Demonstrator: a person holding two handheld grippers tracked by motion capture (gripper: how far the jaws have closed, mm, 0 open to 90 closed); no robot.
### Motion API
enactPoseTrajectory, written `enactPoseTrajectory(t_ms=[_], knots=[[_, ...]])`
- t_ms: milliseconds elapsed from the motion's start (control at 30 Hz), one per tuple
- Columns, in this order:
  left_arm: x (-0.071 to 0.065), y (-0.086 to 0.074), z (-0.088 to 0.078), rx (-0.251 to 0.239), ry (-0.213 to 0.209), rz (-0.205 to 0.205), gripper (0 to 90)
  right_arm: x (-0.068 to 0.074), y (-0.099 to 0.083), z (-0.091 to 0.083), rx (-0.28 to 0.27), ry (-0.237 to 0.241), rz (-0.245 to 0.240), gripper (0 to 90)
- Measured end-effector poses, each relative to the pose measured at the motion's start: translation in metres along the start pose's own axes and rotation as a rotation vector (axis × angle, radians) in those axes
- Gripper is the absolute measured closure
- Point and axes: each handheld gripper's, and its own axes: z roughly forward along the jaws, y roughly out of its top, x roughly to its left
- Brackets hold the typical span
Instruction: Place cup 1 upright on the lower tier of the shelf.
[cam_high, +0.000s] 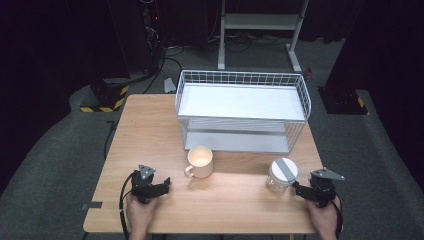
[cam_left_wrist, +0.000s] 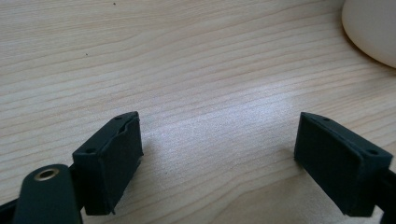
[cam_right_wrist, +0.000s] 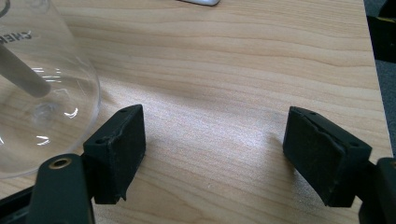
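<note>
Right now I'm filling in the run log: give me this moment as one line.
left gripper: open, empty, near mug | right gripper: open, empty, beside jar | rack: behind both | table

I make out one scrap of print: pale letters on the glass jar in the right gripper view, reading roughly "ENER", cut off at the frame edge. I can read nothing else.

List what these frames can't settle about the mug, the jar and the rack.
- Mug: contents washed out by glare in the high view; cut off by the corner in the left gripper view.
- Jar: lid hides the inside from above; printed lettering cropped in the right gripper view.
- Wire rack: top shelf hides the lower shelf's rear.
</note>
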Motion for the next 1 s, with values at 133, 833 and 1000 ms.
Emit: enactPoseTrajectory(t_ms=[133, 833, 1000], knots=[[0.0, 0.0, 0.0, 0.0, -0.001, -0.001, 15.3, 0.0002, 0.0, 0.0, 0.001, 0.0, 0.003, 21.4], [-0.0001, -0.0001, 0.0, -0.001, -0.001, -0.005, 15.6, 0.0004, 0.0004, 0.0005, 0.01, 0.016, -0.011, 17.4], [-0.0001, -0.0001, 0.0, -0.001, -0.001, -0.005, 15.7, 0.0008, 0.0003, 0.0003, 0.013, 0.018, -0.008, 15.5]])
